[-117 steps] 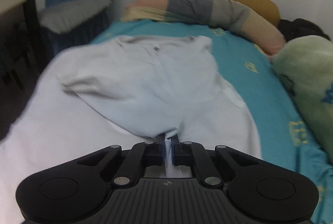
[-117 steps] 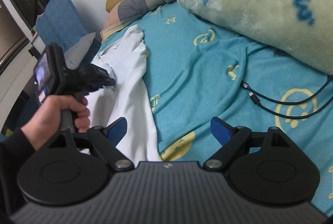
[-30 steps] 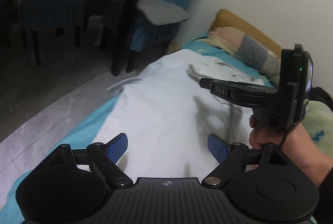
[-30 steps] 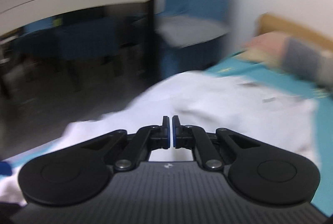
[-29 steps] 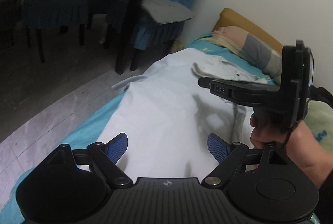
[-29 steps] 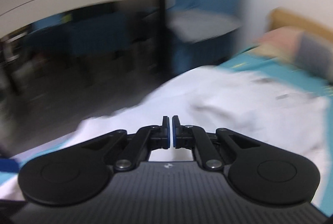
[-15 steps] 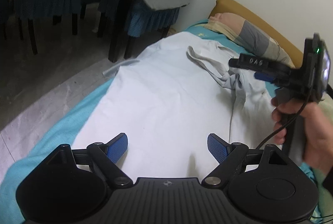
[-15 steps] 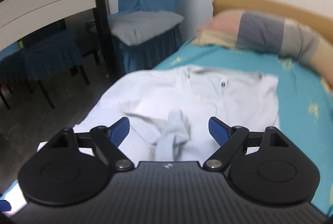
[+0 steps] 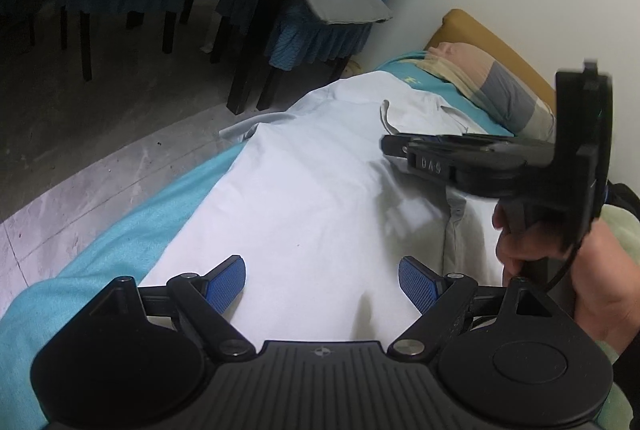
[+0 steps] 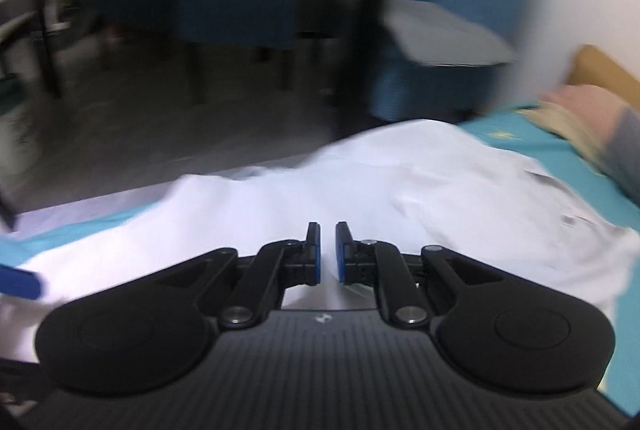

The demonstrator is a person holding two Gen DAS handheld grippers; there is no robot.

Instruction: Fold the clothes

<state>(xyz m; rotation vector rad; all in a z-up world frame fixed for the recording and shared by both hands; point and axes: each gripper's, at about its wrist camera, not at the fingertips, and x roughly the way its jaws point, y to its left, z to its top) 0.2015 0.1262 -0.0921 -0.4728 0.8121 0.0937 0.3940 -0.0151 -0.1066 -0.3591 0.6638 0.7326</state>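
Observation:
A white garment [image 9: 320,198] lies spread along the bed, its collar end toward the pillow; it also shows in the blurred right wrist view [image 10: 400,198]. My left gripper [image 9: 322,280] is open and empty just above the garment's near end. My right gripper [image 10: 327,254] hovers low over the garment's right part, its jaws nearly closed with a narrow gap, and I cannot see any cloth between them. It also shows in the left wrist view [image 9: 460,158], held by a hand.
The bed has a teal sheet [image 9: 112,250] and a striped pillow [image 9: 492,86] against a tan headboard. A blue-covered chair with a grey cushion [image 9: 332,2] and dark table legs [image 9: 264,30] stand on the floor left of the bed.
The right gripper's jaws have gone from wide open to nearly closed, and it has swung back low over the garment. The bunched sleeve now lies flatter. The left gripper stays open.

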